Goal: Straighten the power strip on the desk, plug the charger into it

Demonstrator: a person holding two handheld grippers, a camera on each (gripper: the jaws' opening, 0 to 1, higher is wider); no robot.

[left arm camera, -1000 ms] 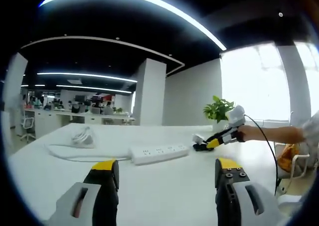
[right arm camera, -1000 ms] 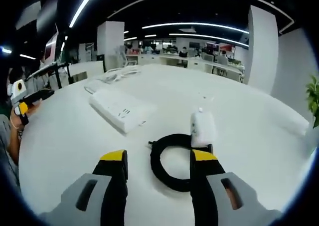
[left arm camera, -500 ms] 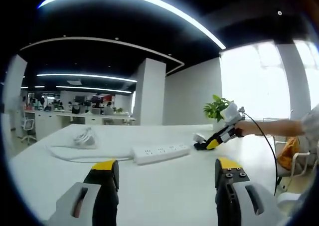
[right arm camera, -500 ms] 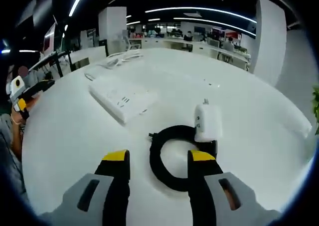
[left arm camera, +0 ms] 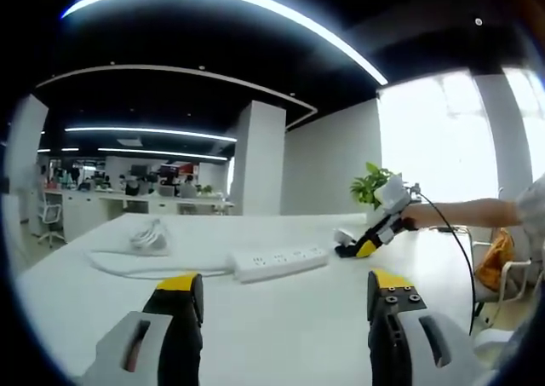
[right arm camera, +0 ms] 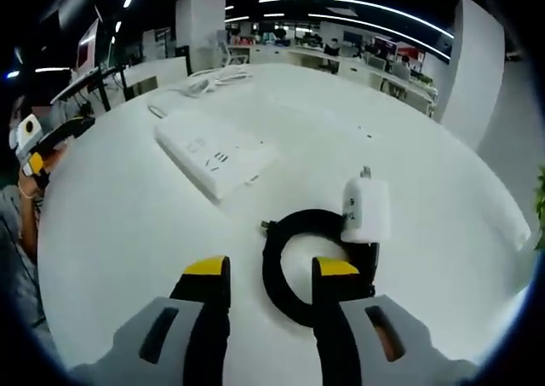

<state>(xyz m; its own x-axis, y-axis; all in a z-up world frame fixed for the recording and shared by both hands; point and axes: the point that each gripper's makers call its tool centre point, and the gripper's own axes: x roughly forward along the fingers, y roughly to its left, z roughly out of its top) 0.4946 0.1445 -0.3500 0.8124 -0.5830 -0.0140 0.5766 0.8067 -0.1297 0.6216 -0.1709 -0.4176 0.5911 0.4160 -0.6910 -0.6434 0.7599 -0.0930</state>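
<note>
The white power strip (left arm camera: 279, 262) lies at an angle across the white desk (left arm camera: 281, 335), ahead of my left gripper (left arm camera: 285, 296), which hangs open above the desk with nothing in it. In the right gripper view the strip (right arm camera: 213, 147) sits at the upper left. Closer in, a white charger (right arm camera: 364, 209) rests on its black coiled cable (right arm camera: 274, 271). My right gripper (right arm camera: 271, 284) hovers open just over that coil, and the coil's left arc shows between the jaws. In the left gripper view the right gripper (left arm camera: 368, 237) tips down by the charger (left arm camera: 343, 234).
The strip's white cord runs to a loose bundle (left arm camera: 149, 237) at the far left of the desk, also seen as the bundle (right arm camera: 213, 81). A potted plant (left arm camera: 375, 186) stands behind the desk. A person's arm (left arm camera: 460, 214) holds the right gripper. The left gripper (right arm camera: 38, 147) shows at the left edge.
The right gripper has come lower and closer over the black coil and charger, and its jaws have narrowed a little. The left gripper has hardly moved.
</note>
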